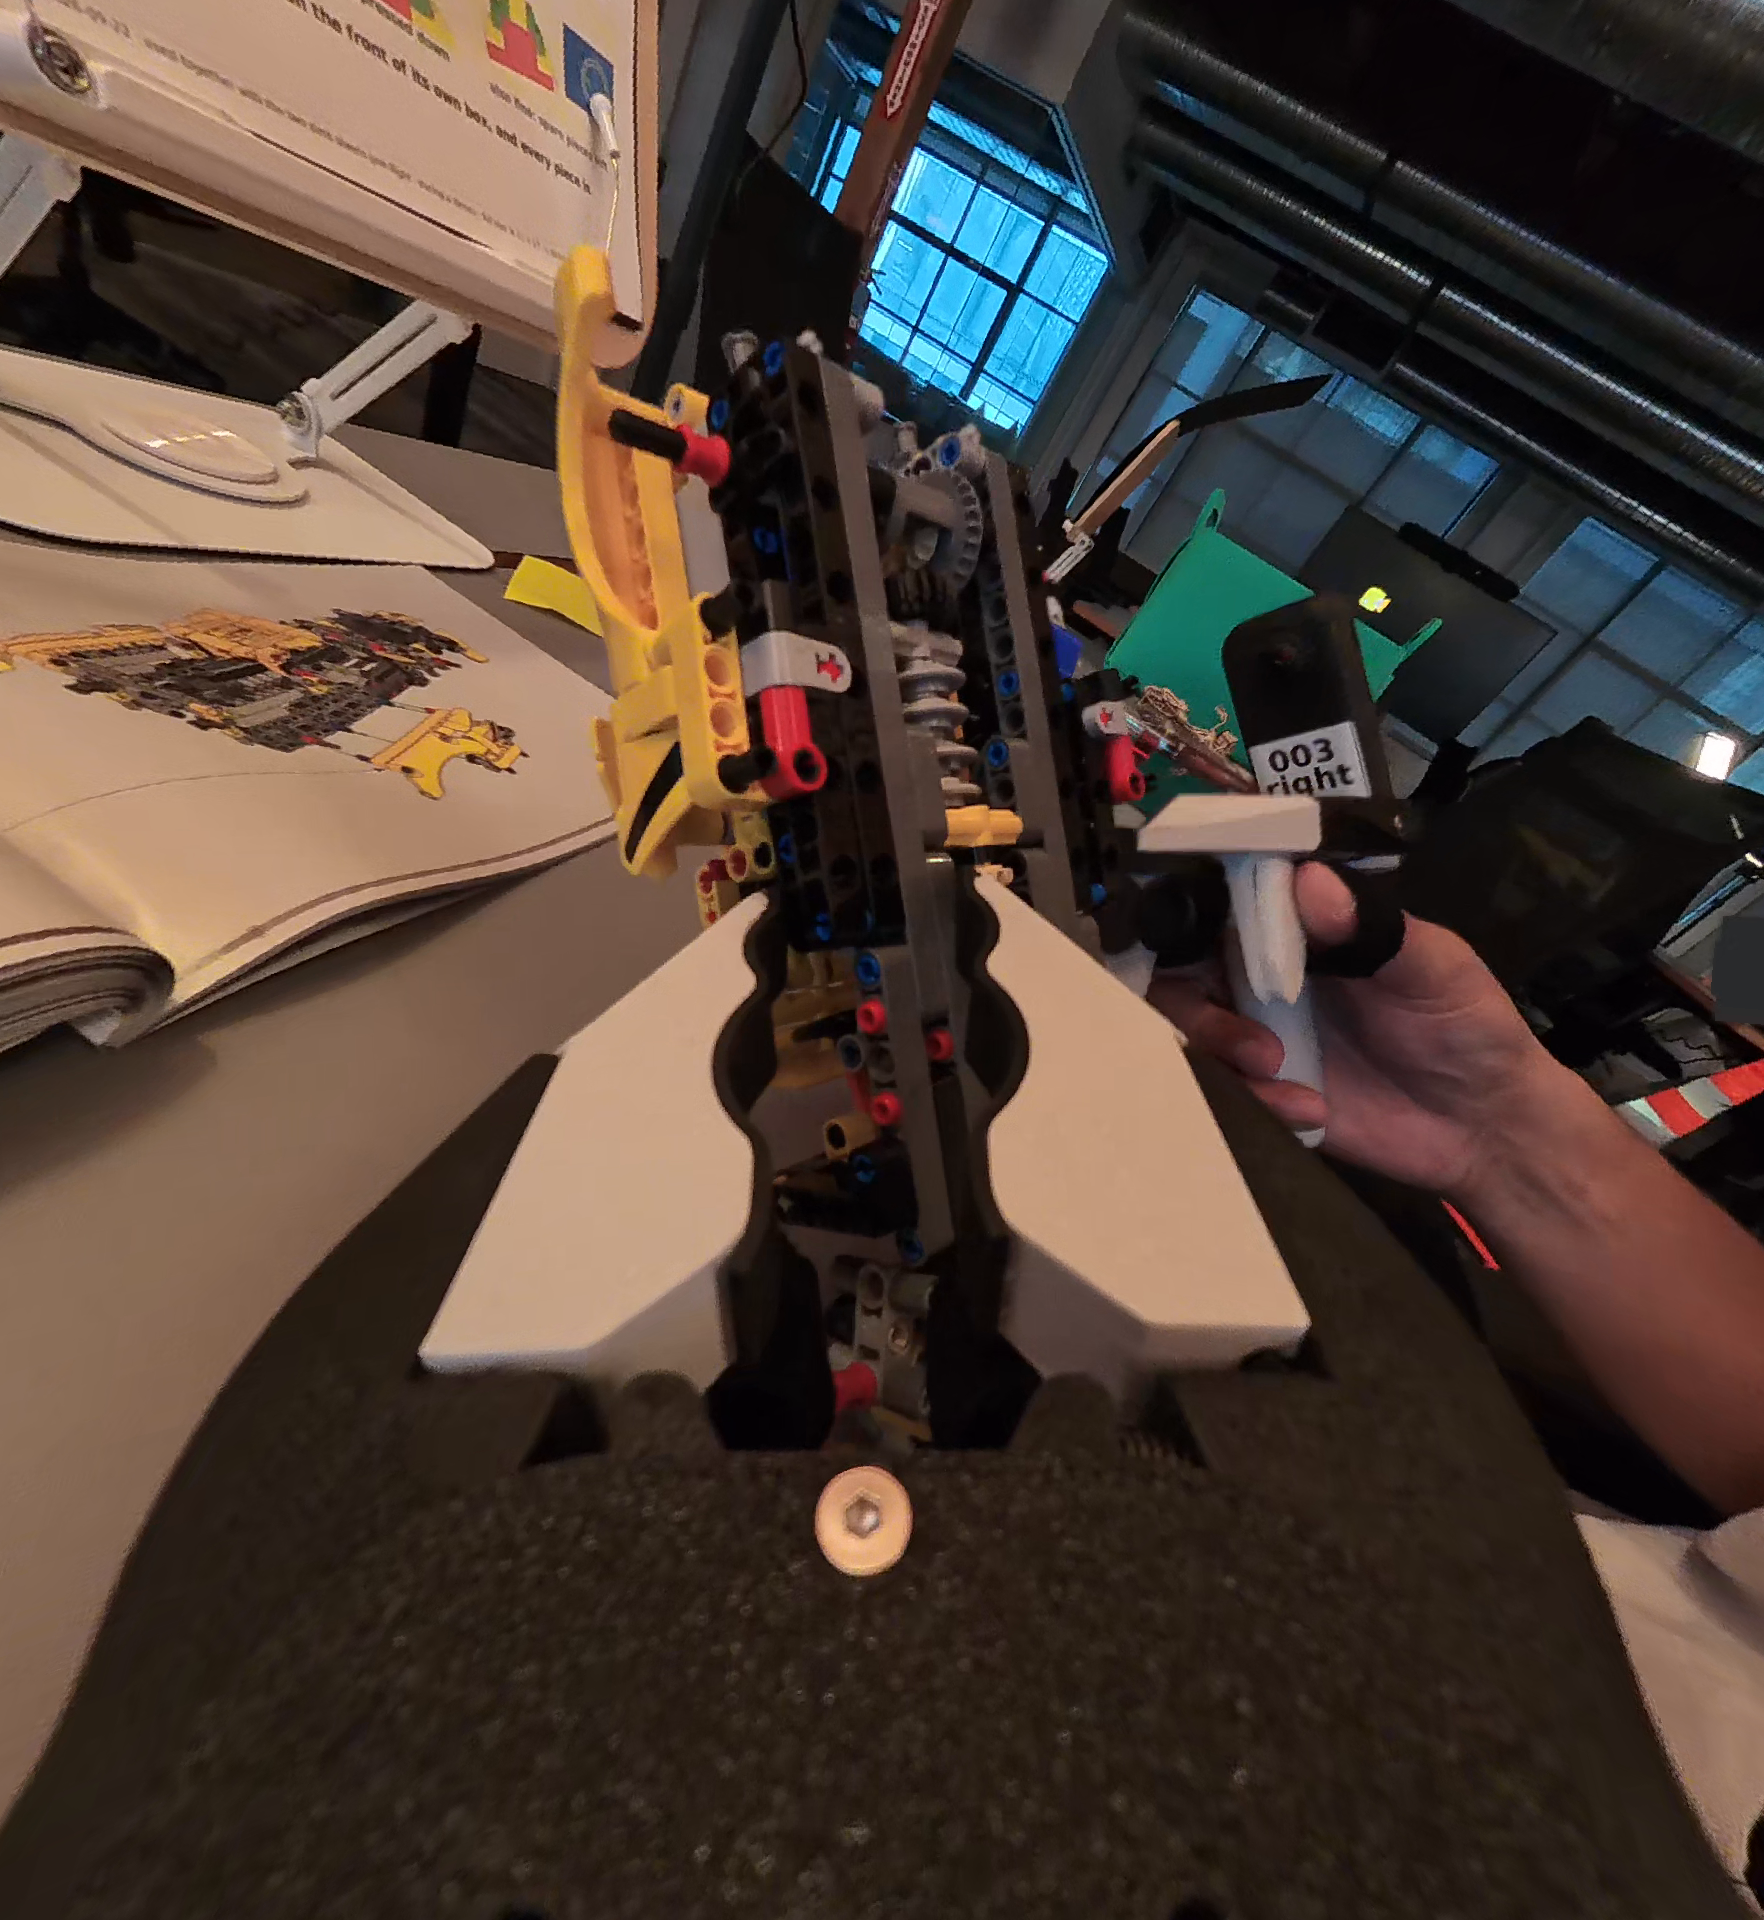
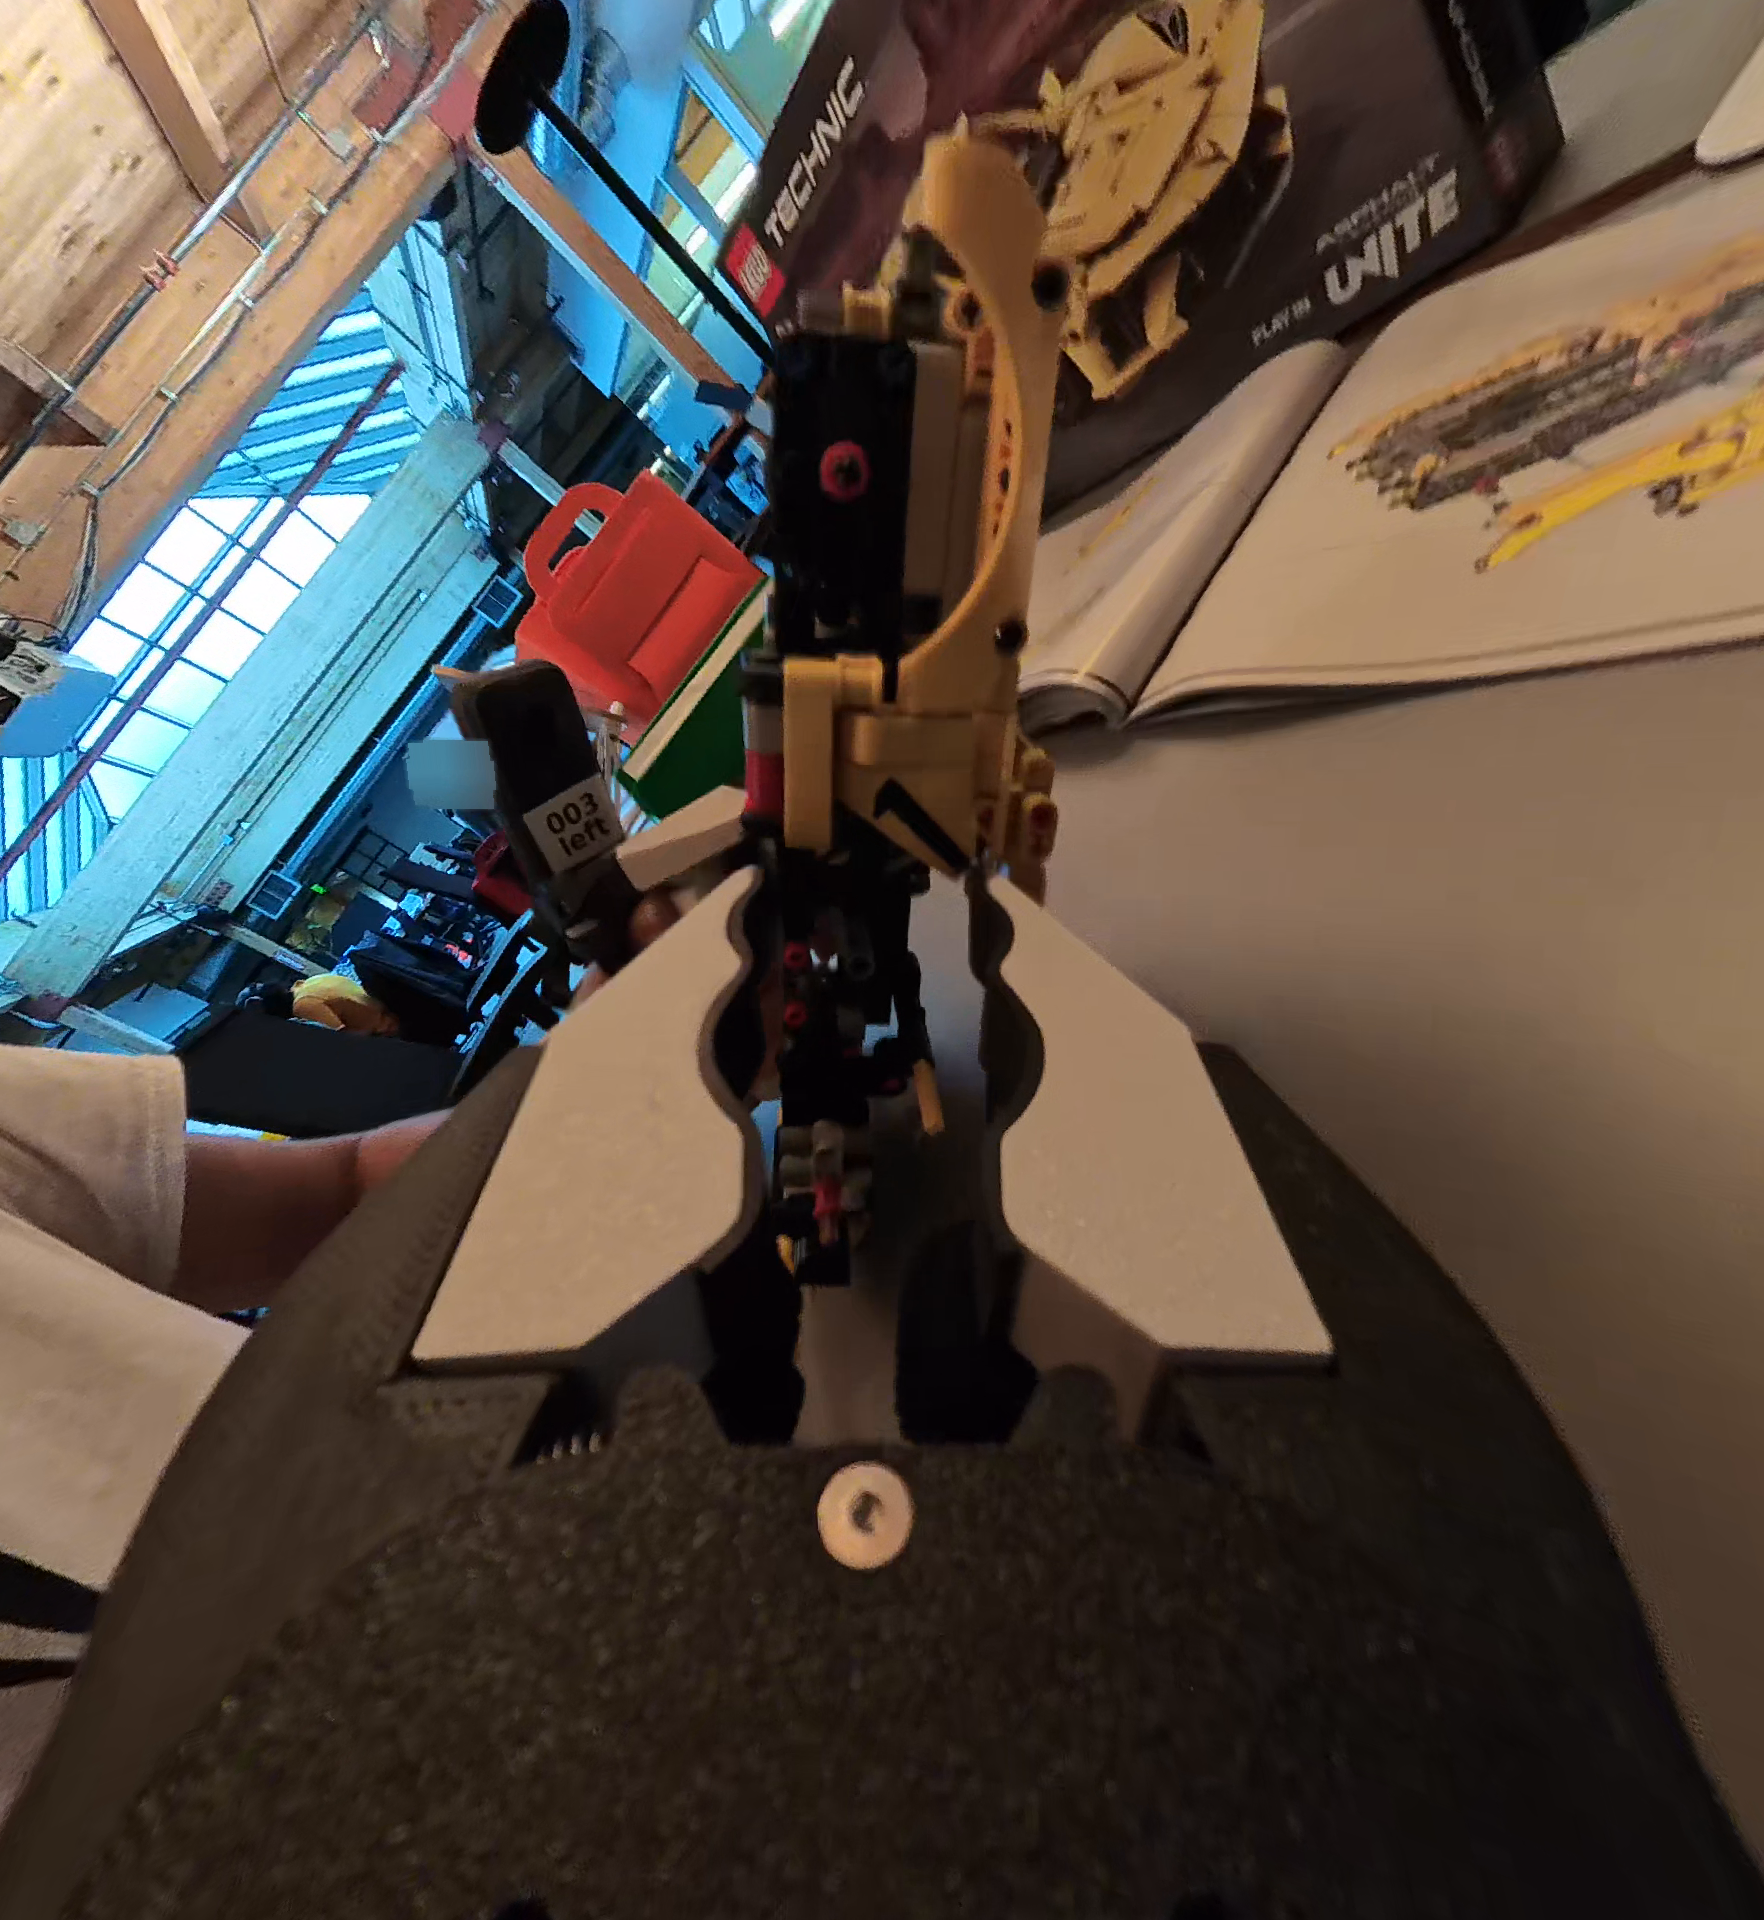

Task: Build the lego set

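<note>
On your left, in the left wrist view, an instruction book (image 1: 234,748) is lying open on the grey table (image 1: 234,1195), showing a picture of a yellow and black vehicle; behind it a white stand (image 1: 130,436) is propping up a printed sheet (image 1: 358,114). Moving to the middle, your left gripper (image 1: 862,914) is clamping the lego model (image 1: 836,665) between its white fingers (image 1: 639,1143), the jaws drawn in narrow against the dark frame; you are holding the model up off the table, standing on end. The model is showing a long dark grey and black beam frame studded with blue and red pins; a curved yellow panel (image 1: 629,582) is sitting on its left flank, red connectors are poking out beside it, and grey gears with a worm screw are running down the middle between the beams. Further right, your right hand (image 1: 1377,1039) is gripping the handle of the right gripper (image 1: 1231,831), which is meeting the model's far side.

In the right wrist view, your right gripper (image 2: 862,894) is closing on the same lego model (image 2: 888,623) from the other side; the left finger is touching it, though you cannot tell whether the right finger is; the yellow panel (image 2: 1003,436) is arching up its right edge; beyond it the product box (image 2: 1221,208) is standing by the open instruction book (image 2: 1480,499).
</note>
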Demonstrator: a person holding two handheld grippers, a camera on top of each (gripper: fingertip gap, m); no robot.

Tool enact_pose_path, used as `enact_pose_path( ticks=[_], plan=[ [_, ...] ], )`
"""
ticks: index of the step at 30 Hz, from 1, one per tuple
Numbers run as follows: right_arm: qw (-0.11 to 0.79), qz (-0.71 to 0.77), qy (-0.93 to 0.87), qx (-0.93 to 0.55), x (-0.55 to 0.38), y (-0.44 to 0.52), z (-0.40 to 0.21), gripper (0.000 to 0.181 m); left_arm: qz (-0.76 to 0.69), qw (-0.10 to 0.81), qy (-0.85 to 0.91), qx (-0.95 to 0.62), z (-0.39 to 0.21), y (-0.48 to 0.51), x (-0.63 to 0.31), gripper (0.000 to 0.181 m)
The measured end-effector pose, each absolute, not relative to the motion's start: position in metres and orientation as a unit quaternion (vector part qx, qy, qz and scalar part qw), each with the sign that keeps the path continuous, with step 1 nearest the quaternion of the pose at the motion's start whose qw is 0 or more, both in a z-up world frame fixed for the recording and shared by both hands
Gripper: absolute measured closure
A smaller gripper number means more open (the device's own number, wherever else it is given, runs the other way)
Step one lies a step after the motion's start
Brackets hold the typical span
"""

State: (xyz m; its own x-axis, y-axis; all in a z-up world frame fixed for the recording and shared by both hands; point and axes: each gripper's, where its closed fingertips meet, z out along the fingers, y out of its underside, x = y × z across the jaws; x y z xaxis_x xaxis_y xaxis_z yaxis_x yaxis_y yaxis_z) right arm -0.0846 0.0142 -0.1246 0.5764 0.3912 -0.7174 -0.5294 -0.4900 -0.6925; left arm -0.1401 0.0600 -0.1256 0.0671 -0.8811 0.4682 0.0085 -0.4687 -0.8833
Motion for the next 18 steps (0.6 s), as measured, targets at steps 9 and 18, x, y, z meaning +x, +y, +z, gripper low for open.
enact_pose_path(
  ticks=[9, 18],
  plan=[
    [0.482, 0.516, 0.025, -0.707, -0.108, 0.012, -0.120, 0.175, -0.581, 0.385, 0.355, -0.623, -0.126, 0.057, -0.139, 0.149],
    [0.475, 0.522, 0.041, -0.707, -0.109, 0.011, -0.119, 0.175, -0.570, 0.404, 0.357, -0.620, -0.124, 0.056, -0.140, 0.150]
  ],
)
